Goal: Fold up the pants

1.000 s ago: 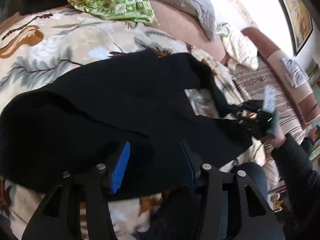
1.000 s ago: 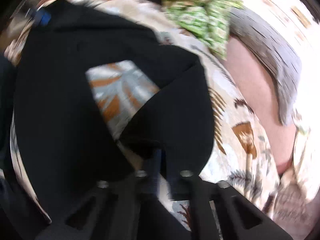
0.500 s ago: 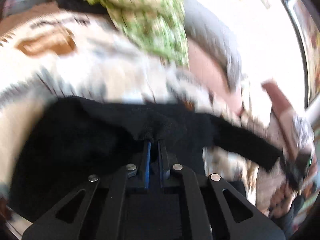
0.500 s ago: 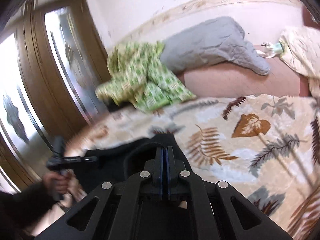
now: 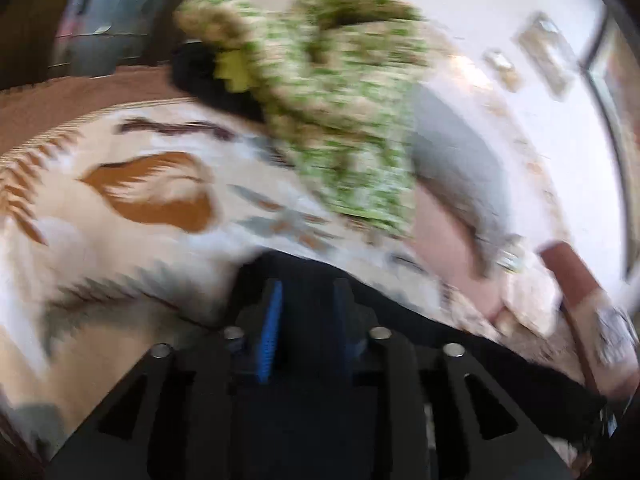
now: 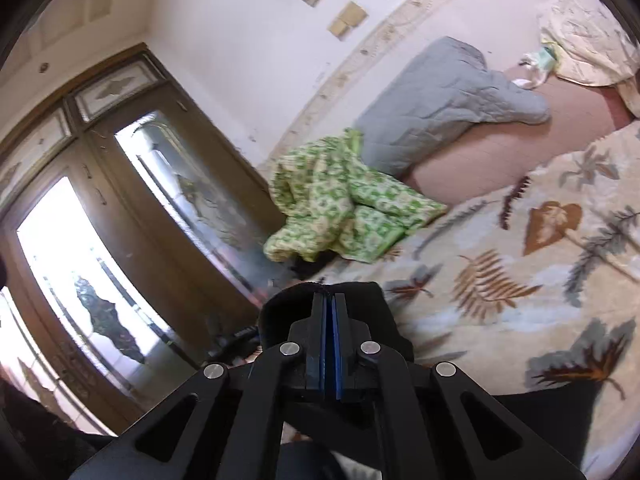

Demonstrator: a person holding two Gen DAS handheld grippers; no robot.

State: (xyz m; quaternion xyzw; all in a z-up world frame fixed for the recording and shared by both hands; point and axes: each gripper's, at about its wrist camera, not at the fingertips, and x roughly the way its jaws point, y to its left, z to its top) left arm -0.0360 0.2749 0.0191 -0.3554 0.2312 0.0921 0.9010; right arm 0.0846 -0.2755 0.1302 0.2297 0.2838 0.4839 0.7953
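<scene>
The black pants (image 5: 440, 332) lie on a leaf-print bedspread (image 5: 120, 240). In the blurred left wrist view my left gripper (image 5: 306, 304) has its jaws apart over the pants' black edge, with the blue pad (image 5: 270, 320) showing. The cloth runs off to the lower right. In the right wrist view my right gripper (image 6: 329, 300) is shut on a fold of the black pants (image 6: 360, 300), which bunches around the fingertips above the bedspread (image 6: 520, 280). More black cloth hangs below the gripper.
A green patterned blanket (image 6: 340, 208) and a grey quilt (image 6: 440, 96) are piled at the far side of the bed by the wall. A wooden mirrored wardrobe (image 6: 120, 220) stands to the left. A cream pillow (image 6: 588, 36) lies at the far right.
My left gripper was shut on the pants half a second ago and its jaws now stand apart. My right gripper stays shut on the cloth and has lifted and turned toward the wardrobe.
</scene>
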